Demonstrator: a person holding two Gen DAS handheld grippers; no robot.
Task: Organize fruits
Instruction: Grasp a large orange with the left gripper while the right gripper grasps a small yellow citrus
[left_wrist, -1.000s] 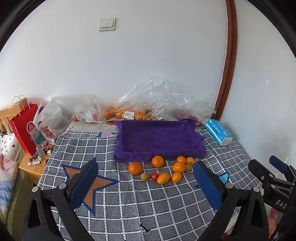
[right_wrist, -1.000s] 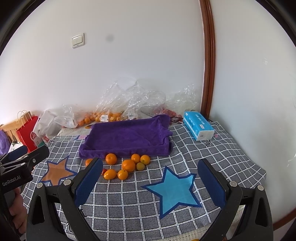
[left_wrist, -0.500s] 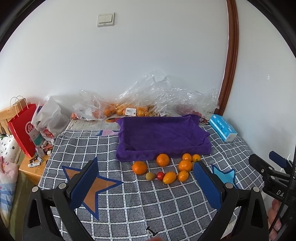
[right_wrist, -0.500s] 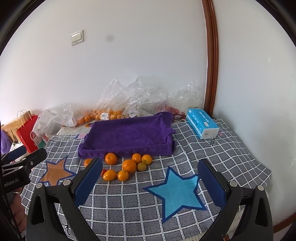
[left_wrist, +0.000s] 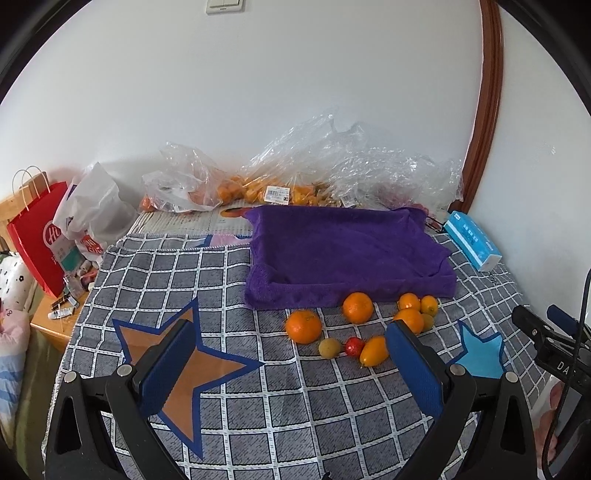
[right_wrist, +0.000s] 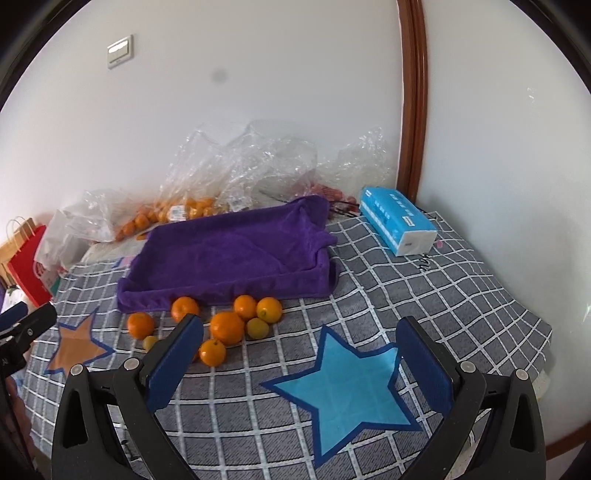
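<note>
Several loose fruits lie on the grey checked cloth (left_wrist: 229, 299) in front of a purple towel-lined tray (left_wrist: 343, 251): oranges (left_wrist: 303, 326), a yellow-green fruit (left_wrist: 330, 348), a small red one (left_wrist: 354, 346) and an oblong orange one (left_wrist: 373, 356). In the right wrist view the cluster (right_wrist: 227, 327) sits before the tray (right_wrist: 236, 254). My left gripper (left_wrist: 291, 365) is open and empty, above the cloth just short of the fruits. My right gripper (right_wrist: 295, 362) is open and empty over the blue star (right_wrist: 343, 387), right of the fruits.
Clear plastic bags (left_wrist: 332, 170) with more oranges lie against the back wall. A blue tissue pack (right_wrist: 397, 225) sits at the back right. A red paper bag (left_wrist: 37, 236) and a white bag (left_wrist: 96, 214) stand off the left edge. An orange star (left_wrist: 184, 365) is printed on the cloth.
Both grippers have moved forward and lower toward the fruits and tray, which now look larger. Both stay open and empty. Nothing on the cloth has moved.
</note>
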